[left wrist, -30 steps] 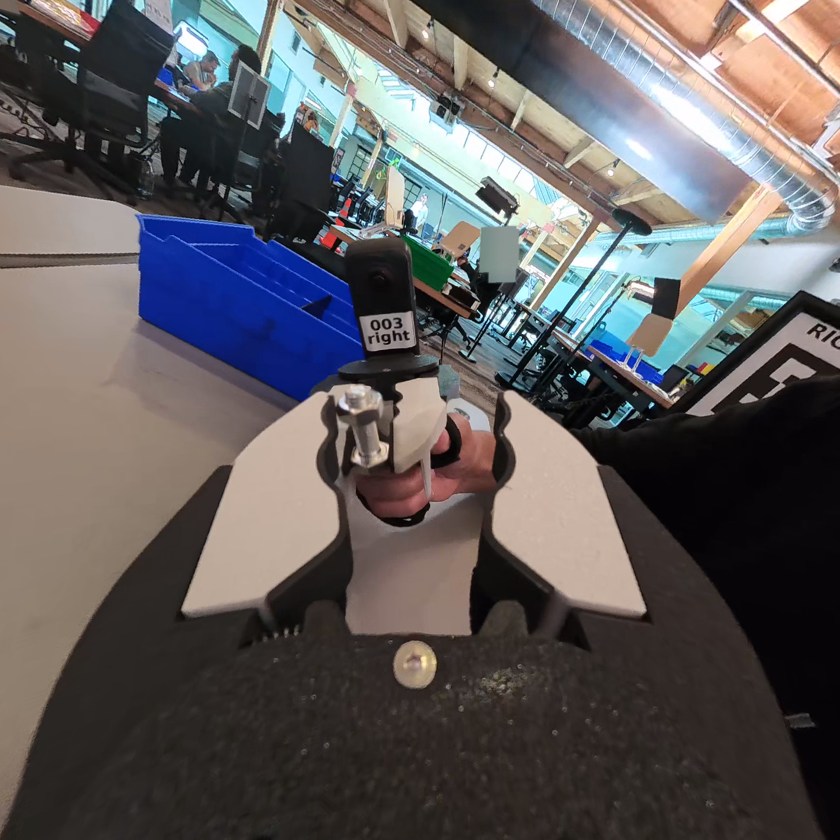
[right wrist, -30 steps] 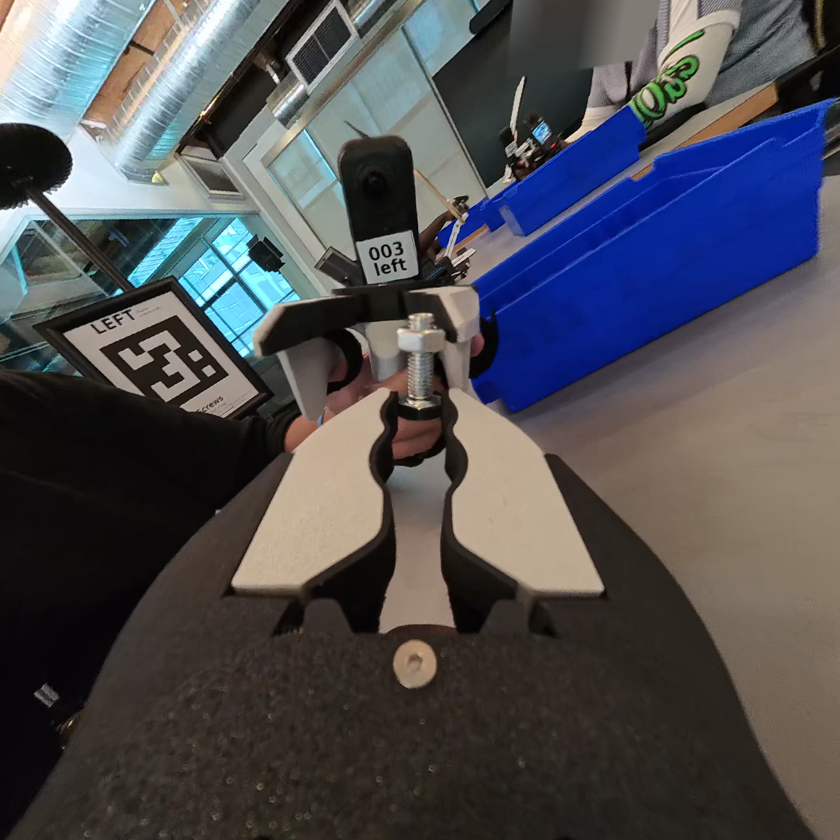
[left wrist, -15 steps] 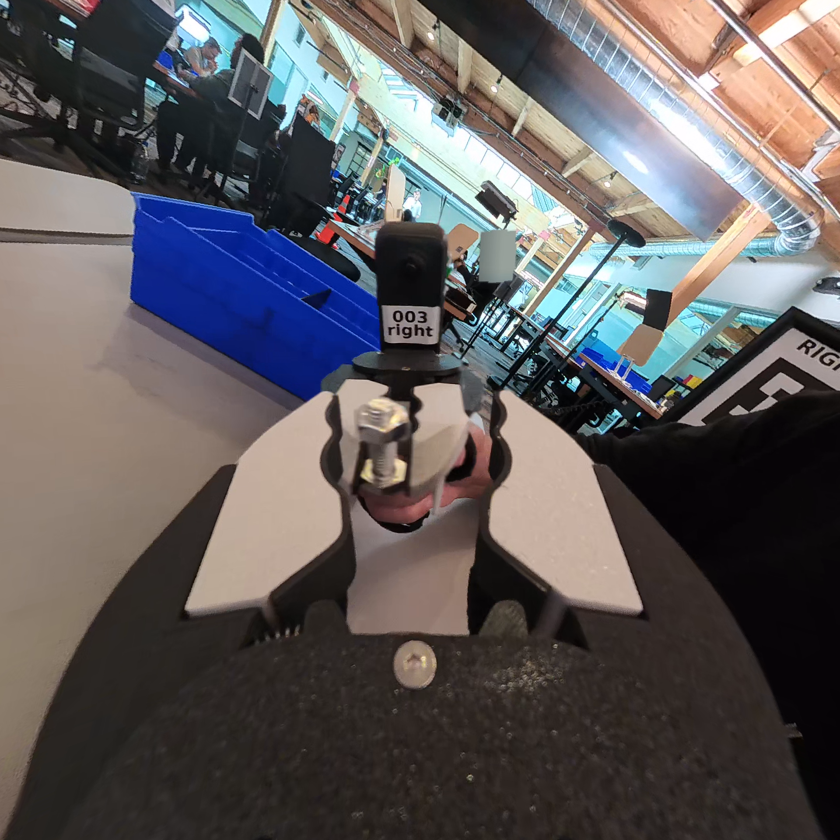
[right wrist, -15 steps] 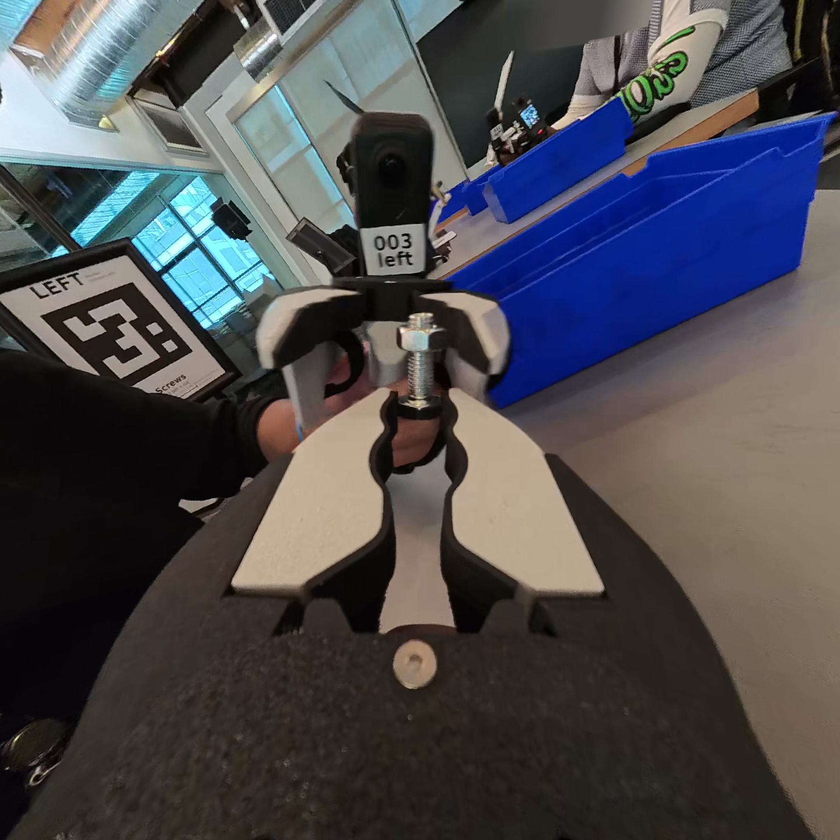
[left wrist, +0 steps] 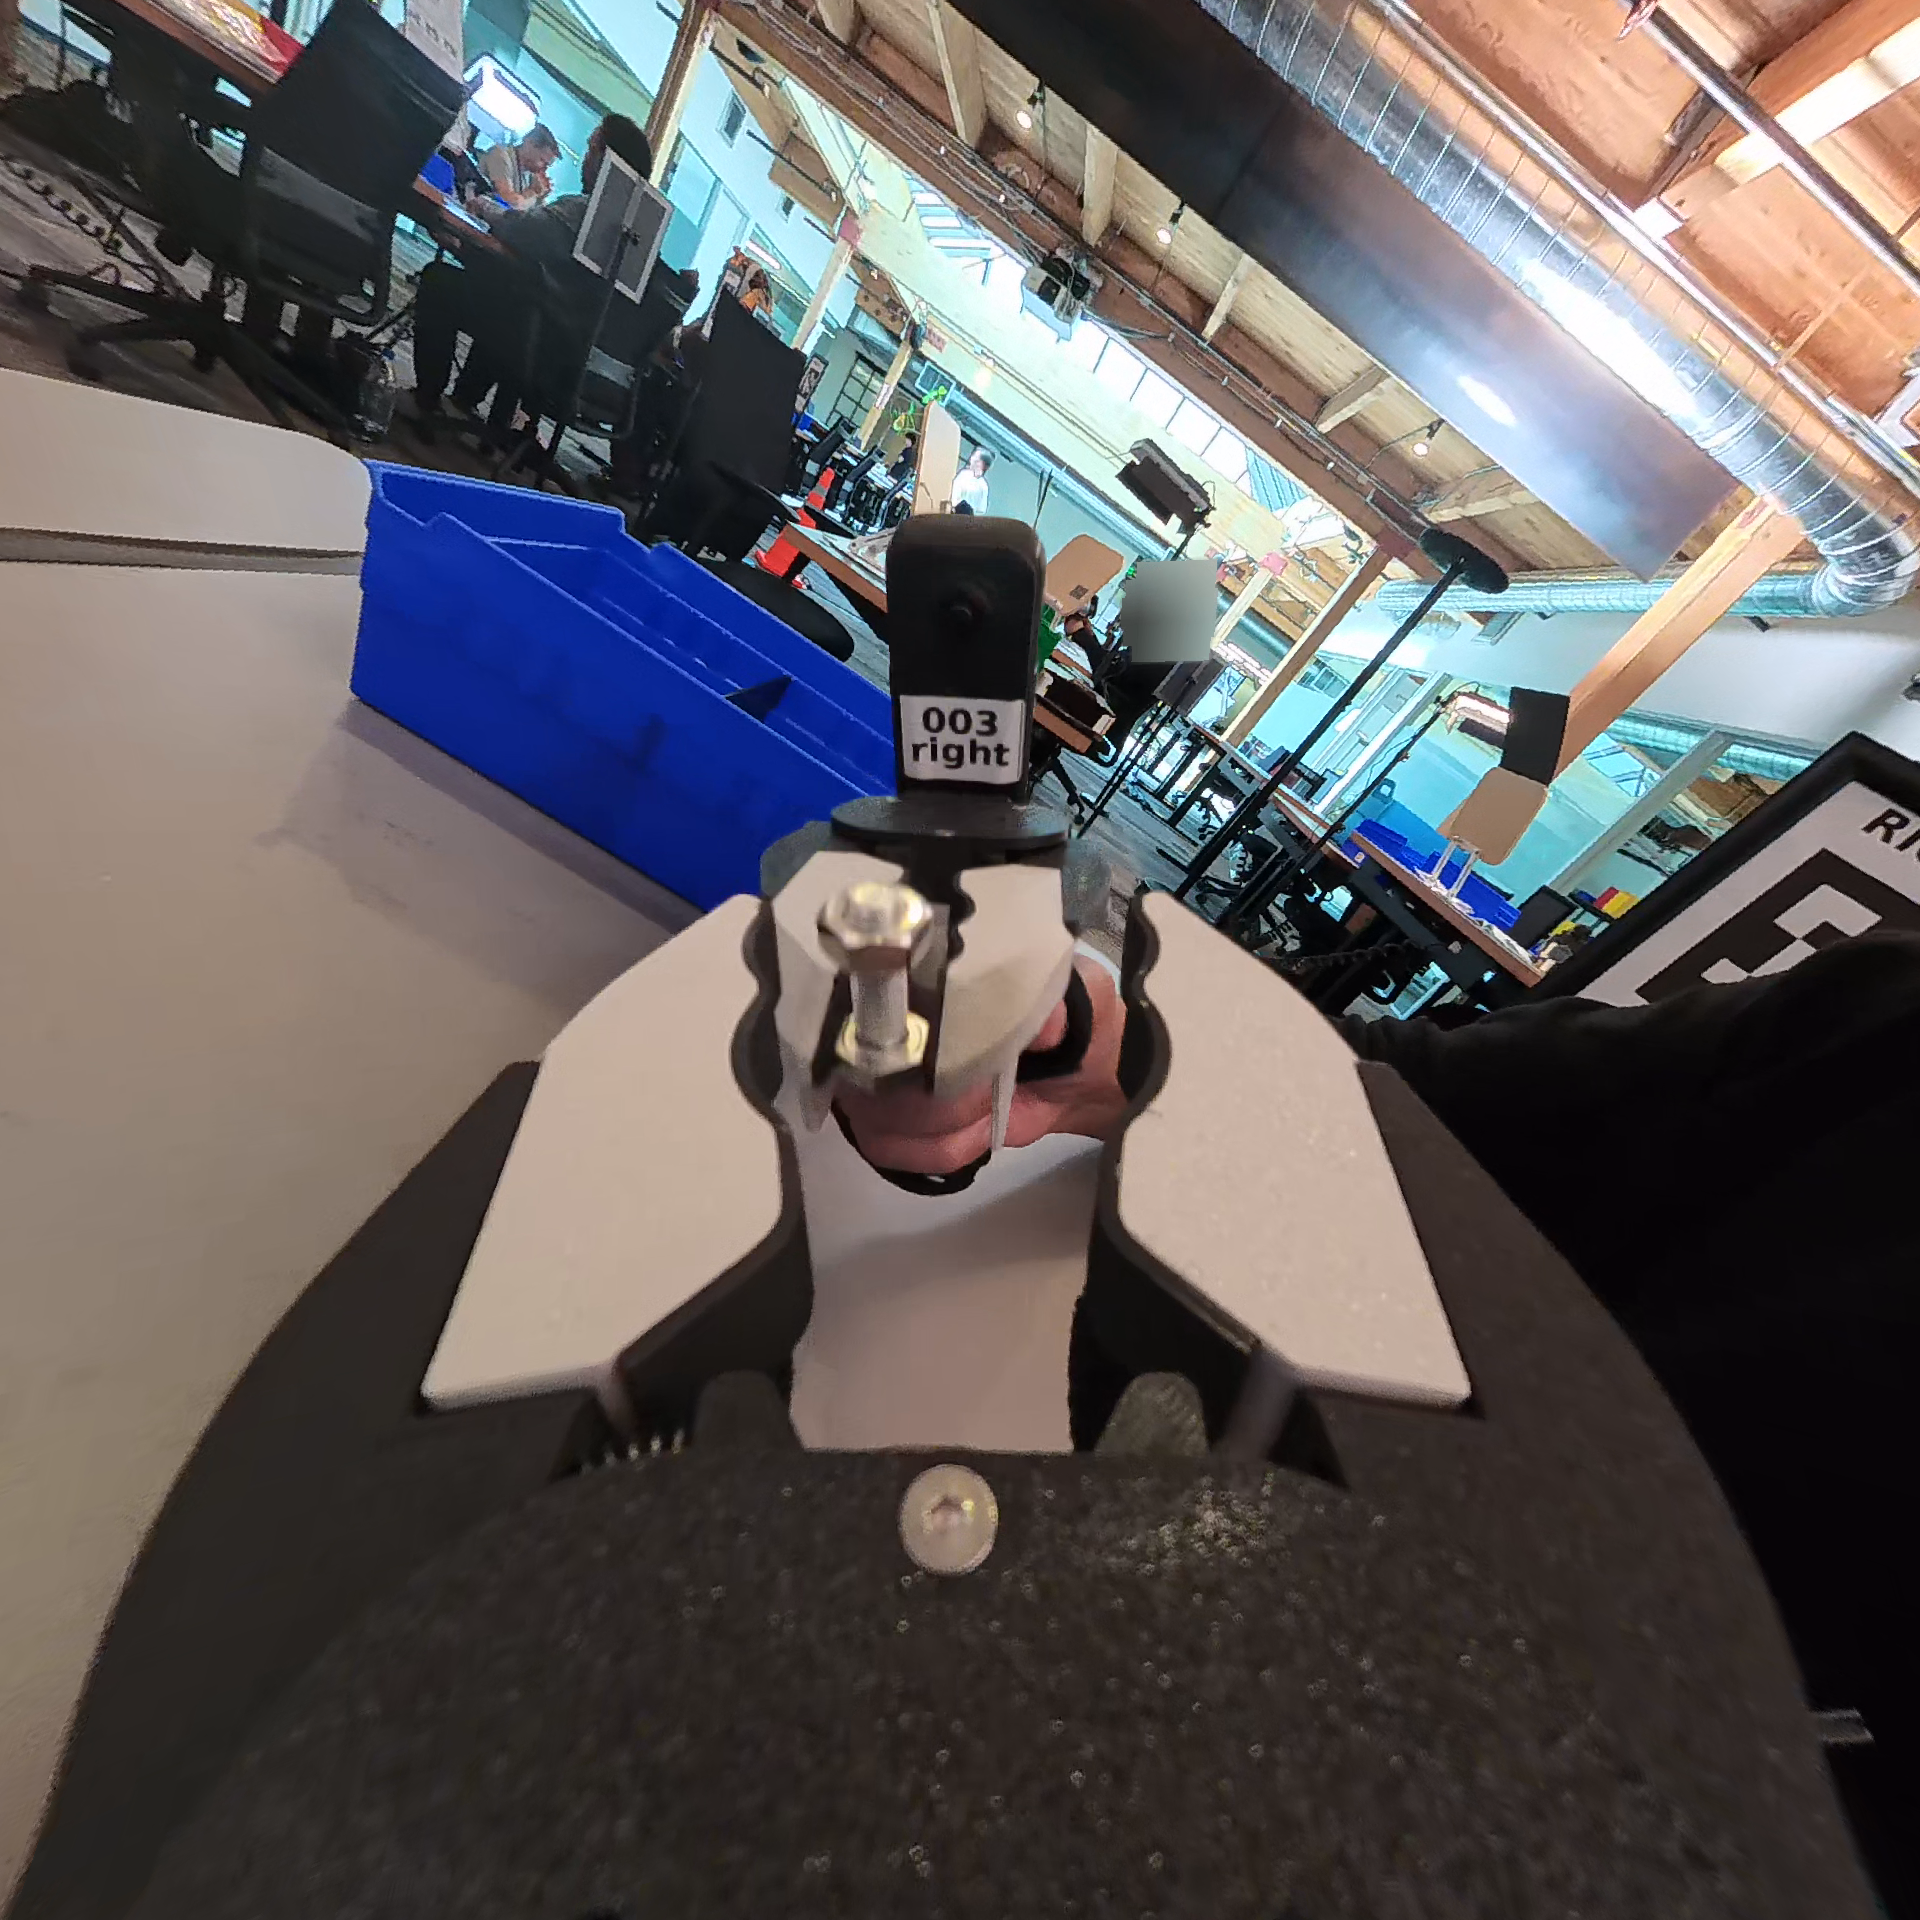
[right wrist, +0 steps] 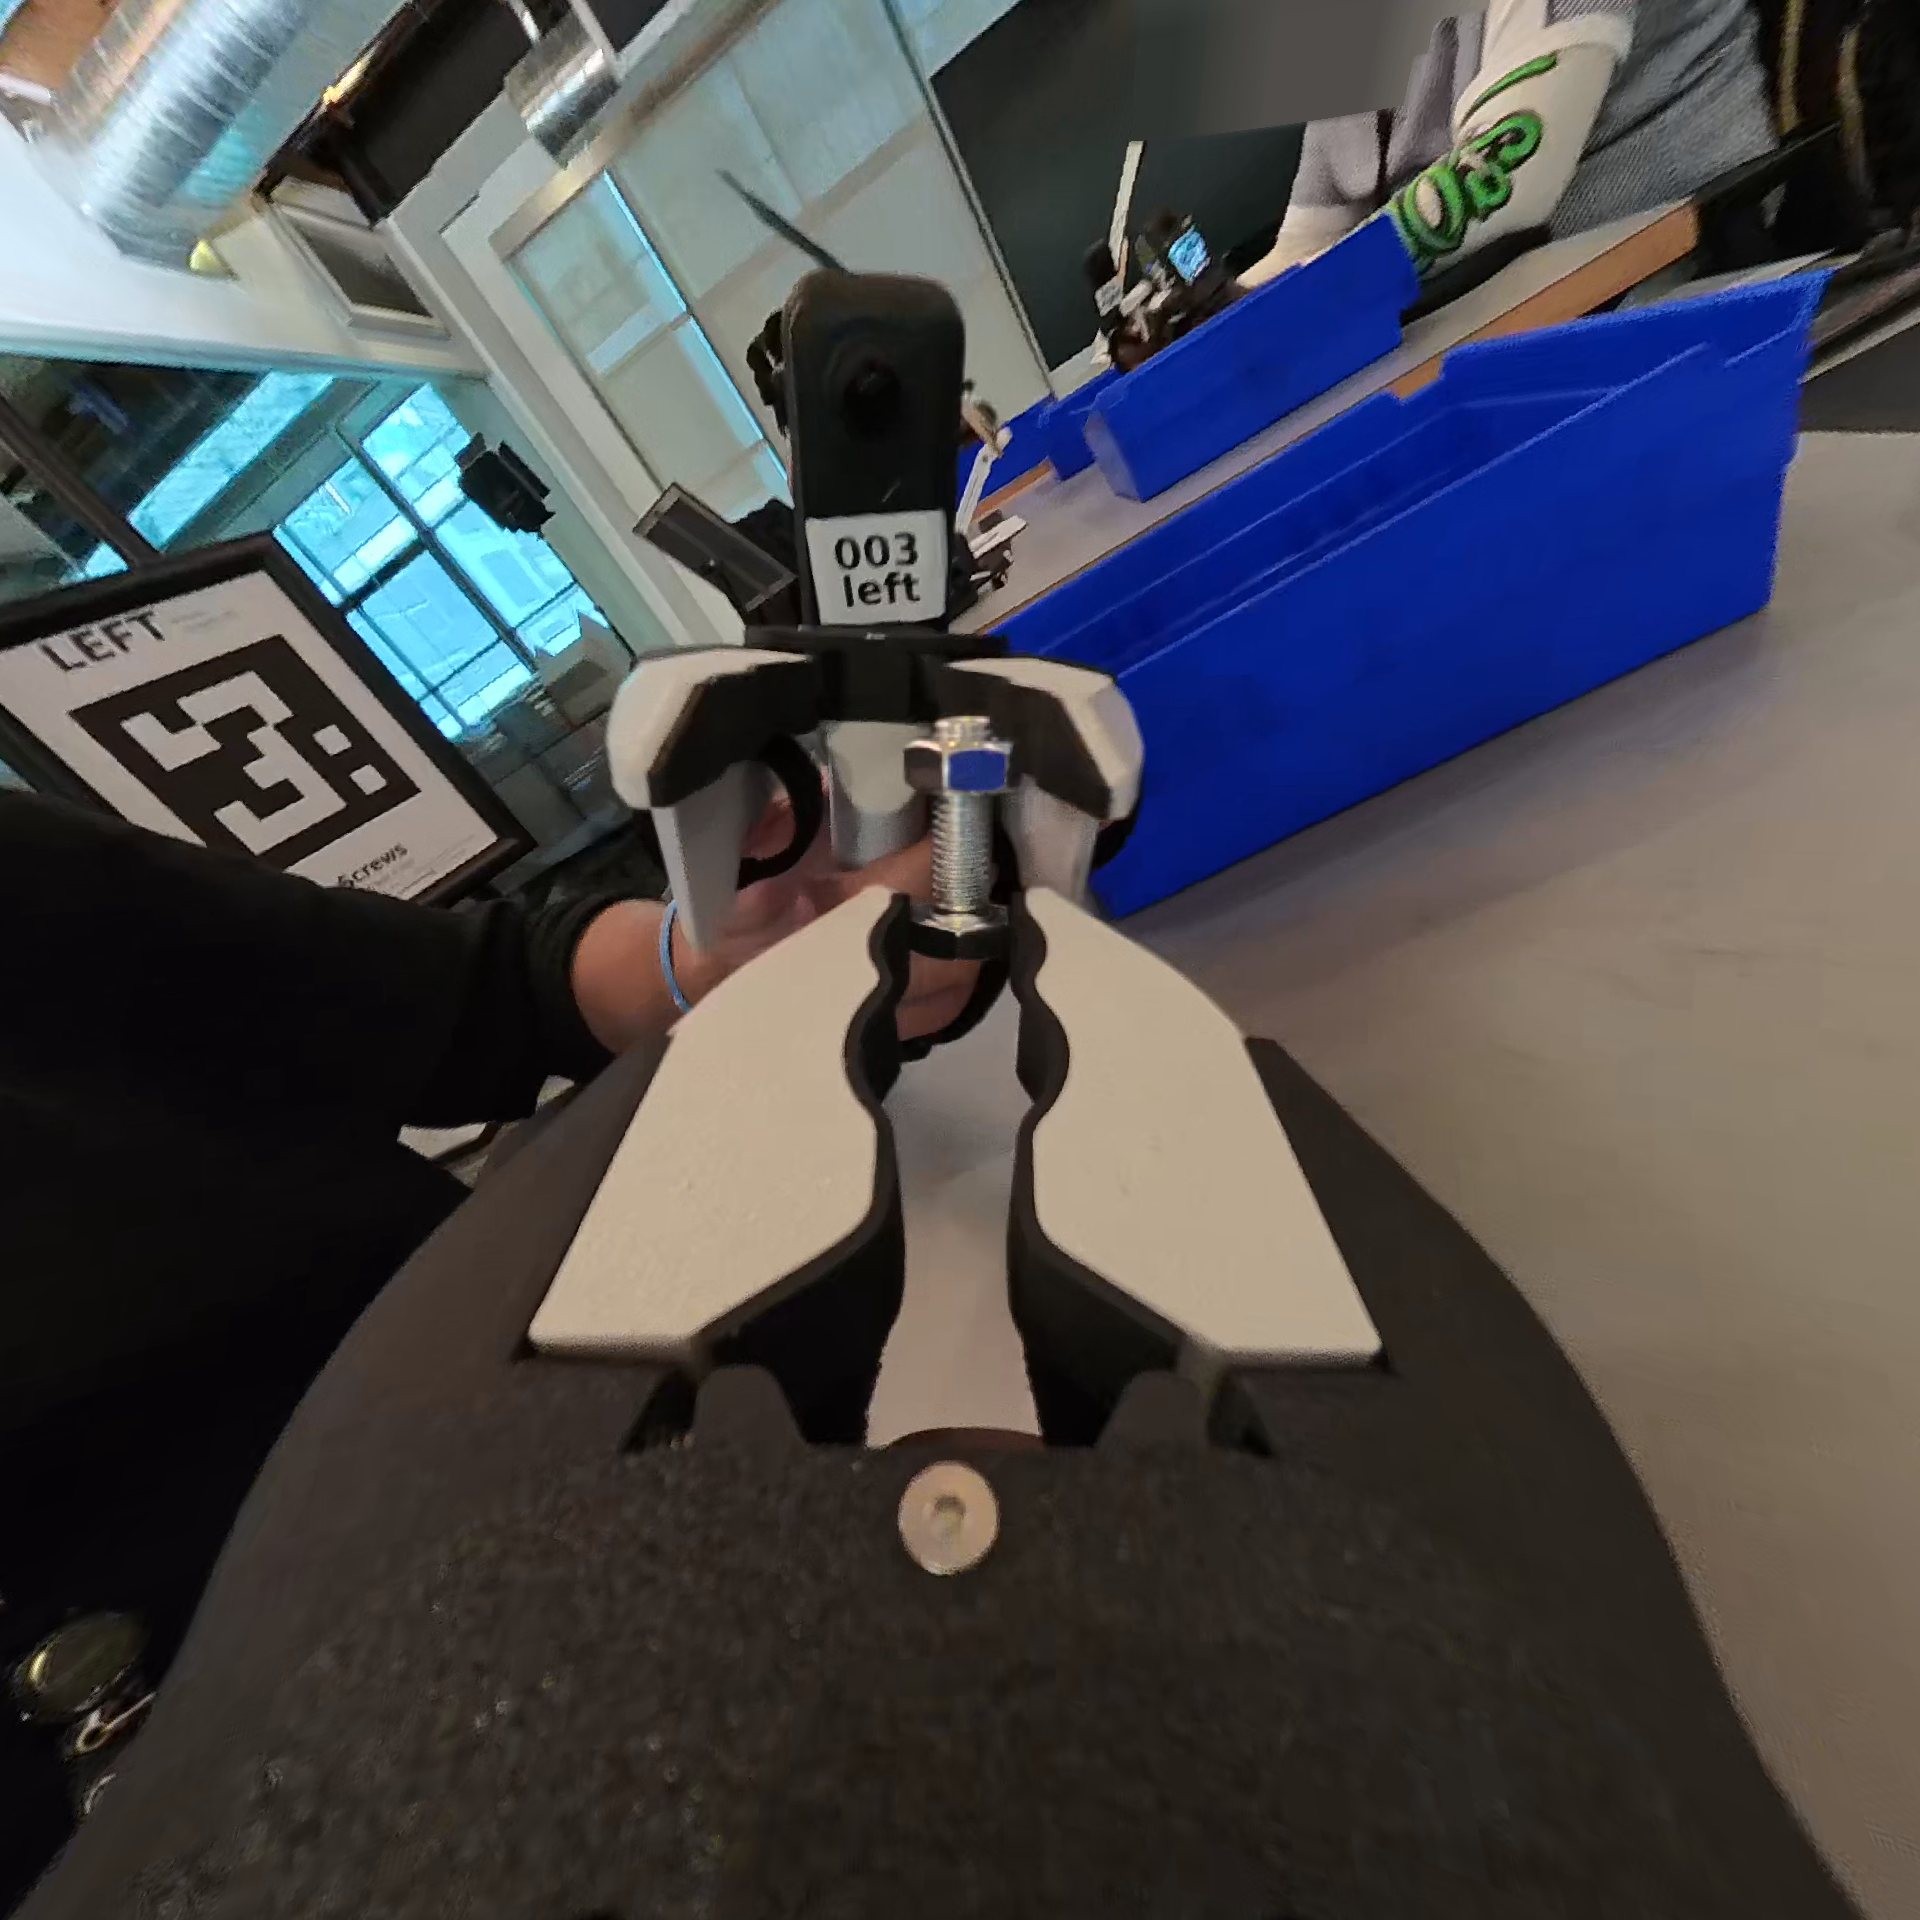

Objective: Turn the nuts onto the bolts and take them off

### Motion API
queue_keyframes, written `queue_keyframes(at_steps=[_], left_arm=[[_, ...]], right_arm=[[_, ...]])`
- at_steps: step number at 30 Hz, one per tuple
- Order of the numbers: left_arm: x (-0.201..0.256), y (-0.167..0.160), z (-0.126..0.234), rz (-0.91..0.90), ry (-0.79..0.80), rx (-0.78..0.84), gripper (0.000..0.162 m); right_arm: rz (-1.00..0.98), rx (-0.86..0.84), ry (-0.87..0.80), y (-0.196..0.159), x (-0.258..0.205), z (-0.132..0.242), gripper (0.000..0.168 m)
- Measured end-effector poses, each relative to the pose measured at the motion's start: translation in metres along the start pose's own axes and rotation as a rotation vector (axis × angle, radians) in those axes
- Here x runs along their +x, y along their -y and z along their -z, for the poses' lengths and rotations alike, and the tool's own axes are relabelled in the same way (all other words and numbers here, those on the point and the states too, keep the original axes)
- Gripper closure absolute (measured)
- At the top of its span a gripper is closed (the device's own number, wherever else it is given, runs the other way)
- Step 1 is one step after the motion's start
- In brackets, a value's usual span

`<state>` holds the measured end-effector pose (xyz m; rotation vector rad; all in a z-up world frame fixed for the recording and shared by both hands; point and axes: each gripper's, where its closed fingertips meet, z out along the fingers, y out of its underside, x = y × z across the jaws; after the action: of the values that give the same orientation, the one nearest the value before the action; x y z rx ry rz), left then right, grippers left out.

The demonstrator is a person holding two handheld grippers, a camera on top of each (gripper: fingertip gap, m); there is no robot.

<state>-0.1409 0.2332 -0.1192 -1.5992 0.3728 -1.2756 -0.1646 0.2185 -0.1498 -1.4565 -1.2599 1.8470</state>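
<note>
A silver bolt (right wrist: 958,842) stands upright, with a nut (right wrist: 958,764) near its top end. My right gripper (right wrist: 956,925) is shut on the bolt's lower end. My left gripper (right wrist: 894,769) faces it, open, with a finger on either side of the nut and not touching it. In the left wrist view, my left gripper (left wrist: 945,935) is wide open. There the nut (left wrist: 875,925) and bolt (left wrist: 878,987) sit close to its left finger (left wrist: 665,1091), held by the right gripper (left wrist: 894,1049).
A blue bin (left wrist: 582,675) stands on the grey table (left wrist: 208,987), and shows in the right wrist view (right wrist: 1455,644) too. A framed black-and-white marker sign (right wrist: 239,727) stands at the table's edge. More blue bins (right wrist: 1247,343) and a seated person are on a farther table. Left and right tips are no more than a few centimetres apart.
The two grippers have come a little closer together and both views have tilted slightly. The left gripper stays open around the nut. The right gripper stays shut on the bolt.
</note>
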Motion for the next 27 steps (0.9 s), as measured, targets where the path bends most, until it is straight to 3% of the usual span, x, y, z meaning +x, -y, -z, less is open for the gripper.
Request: queue_keyframes(at_steps=[3, 6, 8, 11, 20, 23, 25, 27], left_arm=[[0.004, -0.001, -0.002, 0.003, -0.02, -0.005, 0.1], [0.002, 0.002, 0.0, -0.02, 0.017, 0.005, 0.09], [0.004, 0.005, 0.003, -0.031, 0.006, 0.01, 0.101], [-0.001, 0.009, 0.006, -0.012, 0.022, 0.031, 0.1], [0.002, -0.001, -0.001, -0.006, 0.004, -0.002, 0.096], [0.002, 0.001, 0.0, -0.042, 0.041, -0.002, 0.086], [0.006, 0.004, 0.003, -0.058, 0.014, 0.005, 0.102], [0.002, 0.007, 0.005, -0.048, 0.031, 0.018, 0.099]], right_arm=[[0.005, -0.023, -0.009, -0.006, -0.001, -0.007, 0.15], [-0.017, 0.017, -0.057, 0.003, 0.013, 0.005, 0.15], [-0.038, 0.06, -0.098, 0.011, 0.025, 0.019, 0.15], [-0.028, 0.072, -0.119, 0.016, 0.028, 0.027, 0.15], [0.017, -0.009, -0.038, -0.004, 0.001, -0.013, 0.15], [0.002, 0.043, -0.079, 0.008, 0.015, 0.005, 0.151], [-0.003, 0.086, -0.119, 0.019, 0.025, 0.022, 0.15], [-0.002, 0.102, -0.13, 0.025, 0.028, 0.033, 0.15]])
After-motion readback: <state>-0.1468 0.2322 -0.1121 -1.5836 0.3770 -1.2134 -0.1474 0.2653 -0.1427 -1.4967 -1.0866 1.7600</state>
